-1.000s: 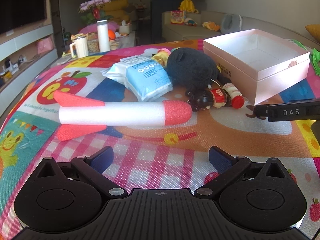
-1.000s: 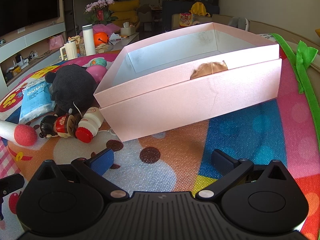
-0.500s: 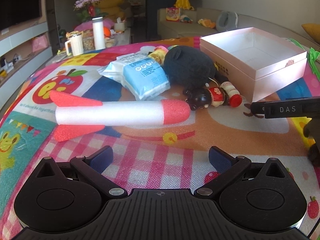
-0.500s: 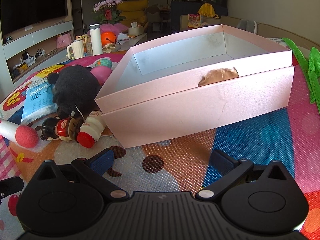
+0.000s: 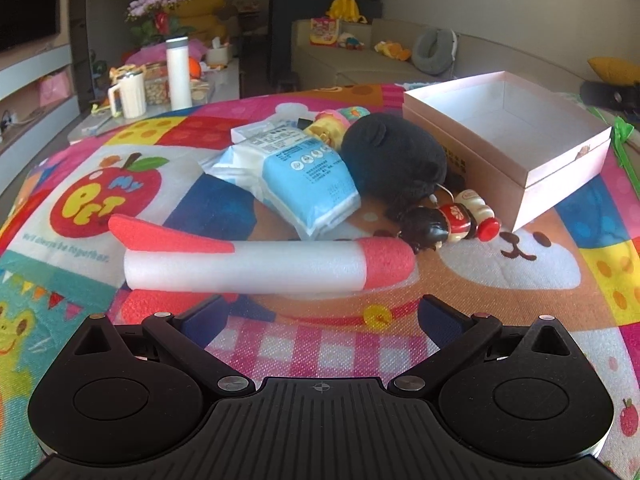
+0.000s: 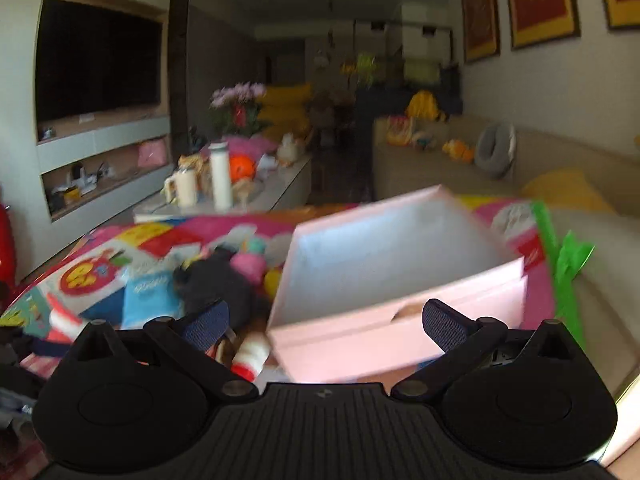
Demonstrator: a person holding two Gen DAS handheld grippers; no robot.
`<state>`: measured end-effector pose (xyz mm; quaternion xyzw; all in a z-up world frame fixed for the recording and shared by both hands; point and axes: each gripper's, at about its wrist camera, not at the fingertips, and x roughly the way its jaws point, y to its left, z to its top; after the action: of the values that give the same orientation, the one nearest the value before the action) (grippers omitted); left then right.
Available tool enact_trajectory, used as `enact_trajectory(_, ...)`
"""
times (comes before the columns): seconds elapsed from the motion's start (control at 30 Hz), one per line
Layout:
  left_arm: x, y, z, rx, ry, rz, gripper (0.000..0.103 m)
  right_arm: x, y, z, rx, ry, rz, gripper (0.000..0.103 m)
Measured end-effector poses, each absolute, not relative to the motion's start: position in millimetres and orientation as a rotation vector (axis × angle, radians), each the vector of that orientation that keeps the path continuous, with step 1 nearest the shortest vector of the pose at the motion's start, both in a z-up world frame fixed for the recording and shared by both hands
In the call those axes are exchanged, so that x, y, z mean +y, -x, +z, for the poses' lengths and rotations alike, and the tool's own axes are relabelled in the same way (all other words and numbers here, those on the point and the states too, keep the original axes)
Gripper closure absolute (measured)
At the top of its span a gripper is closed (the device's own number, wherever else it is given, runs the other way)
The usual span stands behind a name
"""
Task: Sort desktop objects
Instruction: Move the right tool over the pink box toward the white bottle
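Observation:
A white foam rocket (image 5: 256,266) with a red nose and fins lies across the colourful mat, just beyond my left gripper (image 5: 320,314), which stands open and empty. Behind it lie a blue-and-white packet (image 5: 296,176), a black plush toy (image 5: 394,160), a small dark figurine (image 5: 426,226) and a little red-capped bottle (image 5: 476,214). The open pink box (image 5: 560,184) sits at the right. My right gripper (image 6: 324,326) is open and empty, raised over the blurred pink box (image 6: 384,304), with the plush (image 6: 218,286) to its left.
A low table behind the mat holds a white flask (image 5: 179,74), a white mug (image 5: 130,98) and snack jars. A sofa (image 5: 360,64) with toys and a grey neck pillow runs along the back. Green ribbon (image 6: 570,264) lies right of the box.
My left gripper has moved forward, close to the foam rocket. My right gripper has lifted quickly and pulled back from the pink box, blurring its view; it is gone from the left view's right edge.

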<state>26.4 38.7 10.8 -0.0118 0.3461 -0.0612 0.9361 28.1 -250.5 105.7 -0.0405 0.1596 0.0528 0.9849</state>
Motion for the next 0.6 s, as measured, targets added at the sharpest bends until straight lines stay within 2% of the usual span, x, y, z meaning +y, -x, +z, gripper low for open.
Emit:
enact_trajectory(0.07, 43.1, -27.0, 13.9, 0.697, 0.033, -0.121, 0.000, -261.6, -61.2, 113.1, 0.309, 0.088, 0.033, 0.000)
enact_trajectory(0.27, 67.1, -18.2, 22.6, 0.636, 0.022, -0.100, 0.000, -292.5, -146.0, 96.0, 0.480, -0.048, 0.006, 0.000)
enact_trajectory(0.43, 75.9, -19.7, 21.7, 0.634, 0.030, -0.095, 0.000, -280.2, -139.6, 77.3, 0.566, -0.172, 0.177, 0.000)
enact_trajectory(0.6, 71.3, -18.2, 20.6, 0.648, 0.011, -0.086, 0.000, -255.7, -97.0, 74.4, 0.568, -0.103, 0.263, 0.000)
